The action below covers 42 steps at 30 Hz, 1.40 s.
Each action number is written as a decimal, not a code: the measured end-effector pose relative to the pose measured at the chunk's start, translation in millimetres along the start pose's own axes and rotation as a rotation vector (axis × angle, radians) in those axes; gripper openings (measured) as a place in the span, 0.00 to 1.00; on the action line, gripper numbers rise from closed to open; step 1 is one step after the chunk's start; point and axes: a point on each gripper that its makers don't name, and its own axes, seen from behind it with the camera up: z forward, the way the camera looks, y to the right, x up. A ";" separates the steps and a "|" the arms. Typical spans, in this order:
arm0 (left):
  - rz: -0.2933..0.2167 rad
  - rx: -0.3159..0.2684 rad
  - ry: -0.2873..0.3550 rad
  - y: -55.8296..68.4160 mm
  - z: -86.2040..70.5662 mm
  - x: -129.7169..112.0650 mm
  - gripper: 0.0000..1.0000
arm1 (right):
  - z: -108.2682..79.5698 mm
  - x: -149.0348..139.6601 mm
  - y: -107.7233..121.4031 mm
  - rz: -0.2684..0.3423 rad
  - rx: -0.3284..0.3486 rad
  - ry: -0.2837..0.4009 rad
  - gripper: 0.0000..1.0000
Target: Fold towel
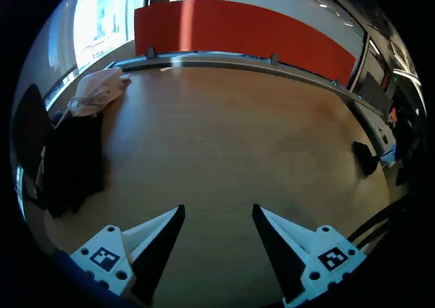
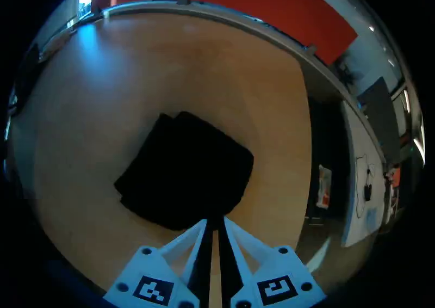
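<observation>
Lying flat on the wooden table (image 2: 109,79), the dark towel (image 2: 185,169) is seen in the right gripper view as a compact, roughly square bundle with layered edges, so it is judged to be folded already at least once. The right gripper (image 2: 216,223) is held at the towel's near edge with its fingers drawn almost together, only a thin slit being left between them. Whether a hem is pinched there cannot be told, since the dark tips merge with the dark cloth. Such a low, closed pose at the edge would suit either pressing the fold down or taking hold of a corner.

In the left gripper view, the left gripper (image 1: 218,213) is held wide open over bare tabletop, and nothing is gripped. It is probably kept clear so that the fold is not disturbed, and kept ready for a second corner. A dark cloth heap (image 1: 73,161) and a pale cloth (image 1: 98,90) are piled at the table's far left, well apart from the fingers, perhaps set aside.
</observation>
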 end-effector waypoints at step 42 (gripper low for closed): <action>-0.006 0.012 0.014 -7.8 -7.2 2.6 0.92 | 2.4 -37.1 10.1 0.179 -0.117 -0.006 0.93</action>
